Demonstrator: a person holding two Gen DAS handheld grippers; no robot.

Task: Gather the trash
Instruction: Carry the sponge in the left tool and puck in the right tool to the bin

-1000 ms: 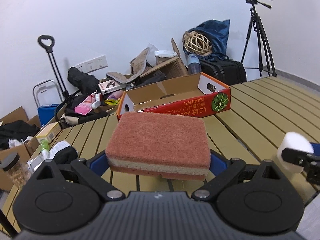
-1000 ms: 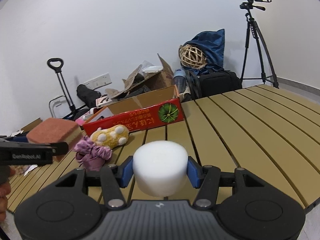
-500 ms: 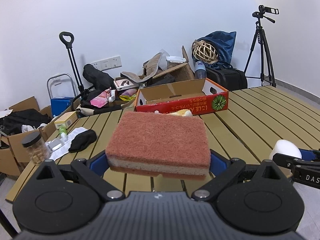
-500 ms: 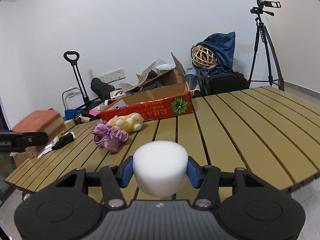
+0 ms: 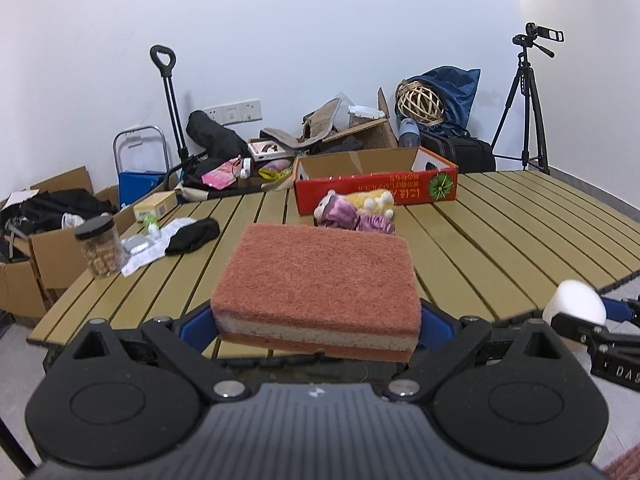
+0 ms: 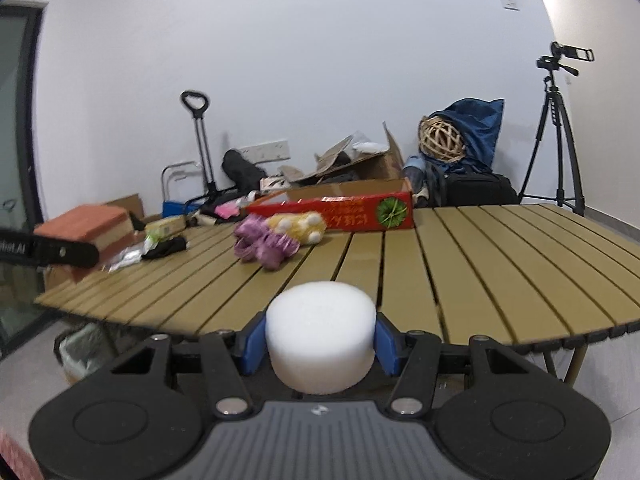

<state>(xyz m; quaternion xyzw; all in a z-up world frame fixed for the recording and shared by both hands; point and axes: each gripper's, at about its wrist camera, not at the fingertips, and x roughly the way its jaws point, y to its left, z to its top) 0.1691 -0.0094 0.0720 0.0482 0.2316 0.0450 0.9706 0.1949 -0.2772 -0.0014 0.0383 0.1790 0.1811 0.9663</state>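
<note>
The left gripper point(image 5: 316, 320) has its jaws closed tight on a flat reddish-brown scrub sponge with a pale middle layer point(image 5: 316, 288), low in the middle of the left wrist view. The right gripper point(image 6: 320, 340) squeezes a round white foam puck point(image 6: 321, 336) between its blue pads, at the bottom middle of its own view. Both are held off the near edge of the slatted tan tabletop point(image 5: 500, 240). Farther back on it lie a crumpled purple cloth point(image 5: 352, 218), a yellow plush toy point(image 5: 374, 200) and a red cardboard box point(image 5: 376, 188).
</note>
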